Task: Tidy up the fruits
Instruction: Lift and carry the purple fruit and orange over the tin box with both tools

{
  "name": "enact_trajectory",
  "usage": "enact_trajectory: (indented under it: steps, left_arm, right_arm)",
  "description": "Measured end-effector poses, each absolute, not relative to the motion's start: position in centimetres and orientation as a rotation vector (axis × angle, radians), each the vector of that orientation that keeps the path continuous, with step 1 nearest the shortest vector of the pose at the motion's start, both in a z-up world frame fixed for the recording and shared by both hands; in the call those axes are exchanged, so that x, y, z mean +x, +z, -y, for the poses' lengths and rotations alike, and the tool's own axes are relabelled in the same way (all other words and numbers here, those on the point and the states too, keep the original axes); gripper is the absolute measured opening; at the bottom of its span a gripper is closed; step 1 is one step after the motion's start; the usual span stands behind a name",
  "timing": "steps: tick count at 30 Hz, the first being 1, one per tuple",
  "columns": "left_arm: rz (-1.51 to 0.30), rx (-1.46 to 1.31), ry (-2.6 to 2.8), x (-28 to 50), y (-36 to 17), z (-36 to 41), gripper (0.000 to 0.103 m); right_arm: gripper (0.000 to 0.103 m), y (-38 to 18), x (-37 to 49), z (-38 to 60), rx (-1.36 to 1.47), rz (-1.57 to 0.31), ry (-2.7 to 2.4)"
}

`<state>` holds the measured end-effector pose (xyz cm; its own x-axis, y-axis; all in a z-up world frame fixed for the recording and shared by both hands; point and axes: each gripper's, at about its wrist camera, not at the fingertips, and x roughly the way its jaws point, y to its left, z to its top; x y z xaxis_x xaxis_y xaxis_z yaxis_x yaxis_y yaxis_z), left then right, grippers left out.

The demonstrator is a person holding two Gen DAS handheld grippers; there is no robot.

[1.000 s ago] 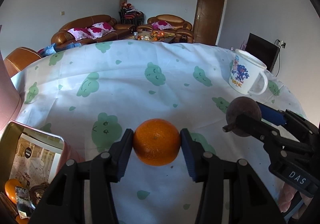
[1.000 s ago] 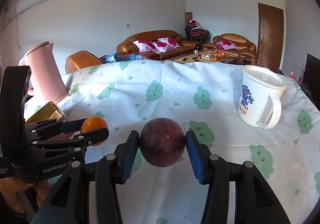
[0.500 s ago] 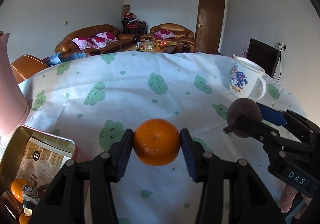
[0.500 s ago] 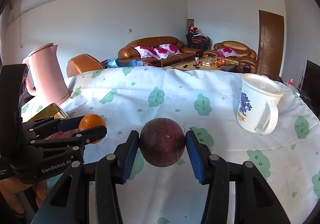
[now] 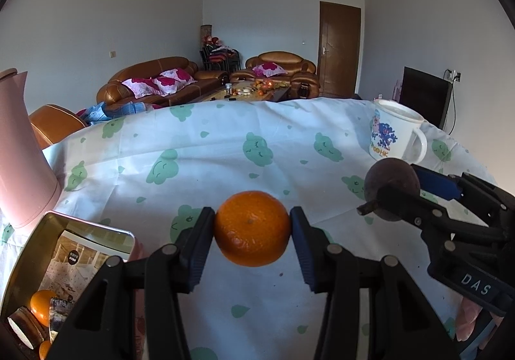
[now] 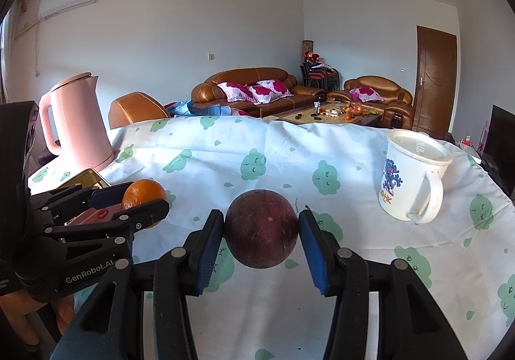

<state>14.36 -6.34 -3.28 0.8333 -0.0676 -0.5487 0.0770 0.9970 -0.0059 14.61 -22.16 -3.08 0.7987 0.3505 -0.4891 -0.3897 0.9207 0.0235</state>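
Gripping a glossy orange, left gripper; right gripper clamps a scuffed maroon fruit. Both raised higher over the tablecloth than before.

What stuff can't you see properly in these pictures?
- Tin, left wrist view: its contents are cut off by the edge and the left gripper.
- Mug, right wrist view: lid hides what's inside.
- Coffee table: items too small to name.

Open cloth ahead; kettle left, mug right.
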Motion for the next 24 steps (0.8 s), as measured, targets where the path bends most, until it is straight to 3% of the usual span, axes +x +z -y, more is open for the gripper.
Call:
enact_trajectory:
  steps: [24]
  left_arm:
    - [-0.484,0.036,-0.052,12.6,-2.4,6.4,0.050]
  right_arm:
    - [0.050,-2.4,12.7,22.1,-0.101,-0.427,0.397]
